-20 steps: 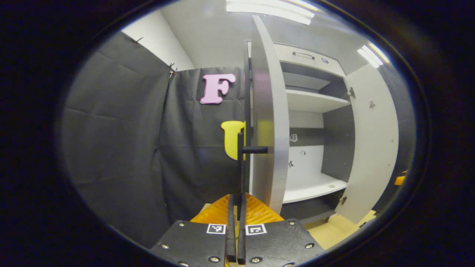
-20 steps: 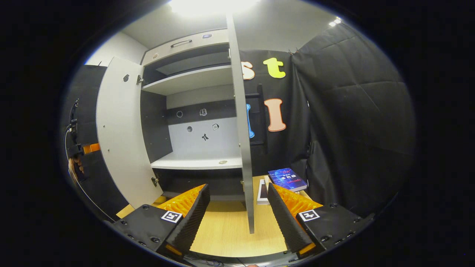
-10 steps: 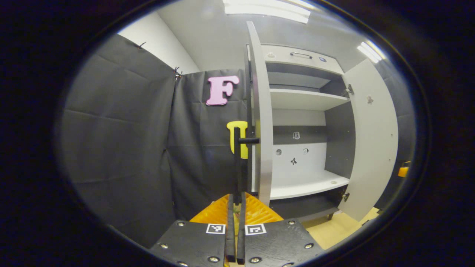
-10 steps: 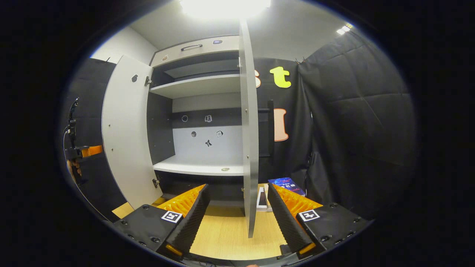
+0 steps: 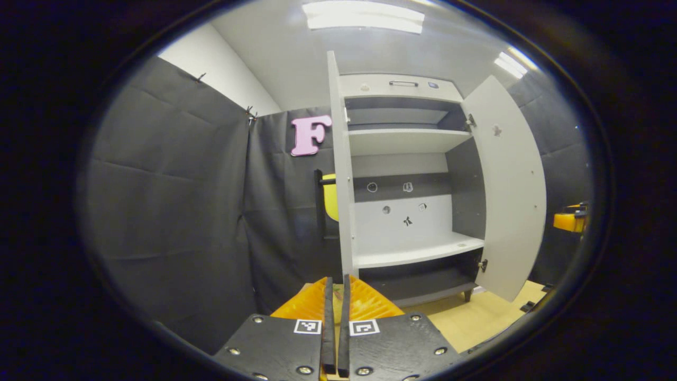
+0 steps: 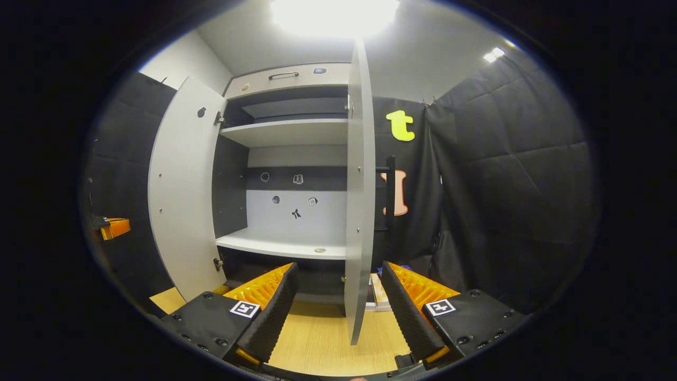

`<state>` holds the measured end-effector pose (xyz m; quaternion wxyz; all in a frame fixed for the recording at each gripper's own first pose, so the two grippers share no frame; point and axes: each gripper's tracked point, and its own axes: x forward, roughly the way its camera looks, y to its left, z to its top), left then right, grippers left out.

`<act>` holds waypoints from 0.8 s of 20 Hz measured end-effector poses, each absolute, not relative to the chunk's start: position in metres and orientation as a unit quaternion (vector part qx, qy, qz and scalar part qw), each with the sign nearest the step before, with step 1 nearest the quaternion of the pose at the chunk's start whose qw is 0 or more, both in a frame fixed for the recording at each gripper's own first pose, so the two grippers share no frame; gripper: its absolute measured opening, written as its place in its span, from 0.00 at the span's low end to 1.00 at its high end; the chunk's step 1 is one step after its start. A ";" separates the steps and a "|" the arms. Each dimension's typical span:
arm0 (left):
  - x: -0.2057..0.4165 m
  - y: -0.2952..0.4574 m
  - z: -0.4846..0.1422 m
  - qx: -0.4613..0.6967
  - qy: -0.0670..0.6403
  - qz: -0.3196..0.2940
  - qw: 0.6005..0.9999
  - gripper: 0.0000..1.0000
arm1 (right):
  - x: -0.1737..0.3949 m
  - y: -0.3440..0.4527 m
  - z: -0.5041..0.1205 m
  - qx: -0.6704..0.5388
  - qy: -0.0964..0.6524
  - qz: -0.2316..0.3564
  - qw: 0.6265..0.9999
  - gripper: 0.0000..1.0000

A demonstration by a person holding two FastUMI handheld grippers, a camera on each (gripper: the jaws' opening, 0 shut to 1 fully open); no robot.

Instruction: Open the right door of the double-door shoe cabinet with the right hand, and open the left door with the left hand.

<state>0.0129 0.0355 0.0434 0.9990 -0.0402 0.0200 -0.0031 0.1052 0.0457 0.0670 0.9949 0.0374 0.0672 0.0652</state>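
Pressing together with nothing between them, the left gripper [image 5: 336, 317] fingers are pointing at the edge of the shoe cabinet's [image 5: 402, 87] left door [image 5: 341, 174], which is standing swung out edge-on just beyond the tips, its black handle [image 5: 319, 203] facing the cloth wall. Gaping wide and empty, the right gripper [image 6: 338, 312] is aiming level at the right door [image 6: 360, 185], likewise edge-on and open. Its view is catching a book [image 6: 376, 293] lying on the wooden floor [image 6: 322, 338] behind that door.
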 end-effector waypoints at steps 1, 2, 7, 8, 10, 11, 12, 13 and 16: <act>0.006 0.034 0.041 -0.039 0.018 0.000 0.999 0.04 | 0.105 0.046 0.069 0.038 0.060 0.063 0.995 0.98; 0.001 0.033 0.040 -0.037 0.016 0.003 0.999 0.00 | 0.104 0.046 0.070 0.039 0.054 0.062 0.996 0.98; -0.009 0.039 0.034 -0.015 0.010 0.028 0.999 0.04 | 0.101 0.047 0.070 0.049 0.046 0.058 0.996 0.98; -0.012 0.037 0.031 -0.017 0.014 0.026 0.999 0.04 | 0.100 0.046 0.069 0.048 0.049 0.059 0.996 0.98; -0.011 0.034 0.027 -0.023 0.021 0.025 0.999 0.00 | 0.100 0.044 0.070 0.049 0.050 0.056 0.996 0.98; -0.011 0.032 0.025 -0.025 0.023 0.024 0.999 0.04 | 0.101 0.044 0.071 0.049 0.049 0.055 0.996 0.98; -0.011 0.031 0.025 -0.027 0.025 0.021 0.999 0.04 | 0.101 0.044 0.071 0.049 0.047 0.054 0.996 0.98; -0.010 0.031 0.024 -0.026 0.026 0.020 0.999 0.07 | 0.101 0.044 0.072 0.048 0.045 0.053 0.996 0.98; -0.008 0.026 0.023 -0.019 0.028 0.016 0.999 0.24 | 0.101 0.044 0.070 0.046 0.047 0.054 0.996 0.98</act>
